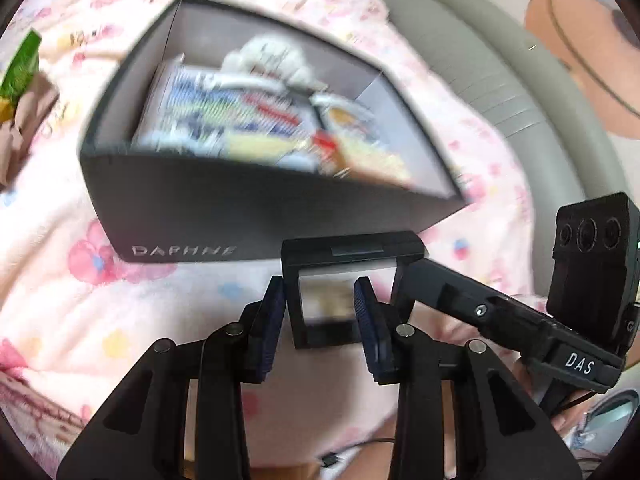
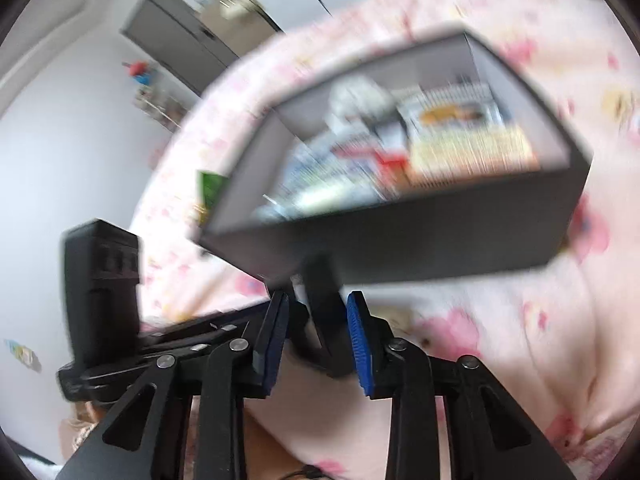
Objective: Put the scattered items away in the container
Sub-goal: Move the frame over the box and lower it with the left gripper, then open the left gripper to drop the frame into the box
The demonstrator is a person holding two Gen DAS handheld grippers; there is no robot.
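Note:
A dark grey box marked DAPHNE [image 1: 224, 208] stands on a pink flowered bedspread, holding several colourful packets and a white fluffy item [image 1: 276, 56]. It also shows in the right wrist view [image 2: 420, 240], blurred. A green packet [image 1: 22, 68] lies outside the box at the far left, also in the right wrist view [image 2: 212, 190]. My left gripper [image 1: 320, 312] is open and empty just in front of the box. My right gripper [image 2: 316, 328] is open and empty; its black frame [image 1: 480, 304] crosses in front of the left gripper.
A brown paper item [image 1: 24, 120] lies by the green packet. A grey padded headboard or seat [image 1: 500, 80] runs along the bed's right side. A person's arm [image 1: 580, 52] is at the upper right. A white wall and grey cabinet [image 2: 172, 36] are to the left.

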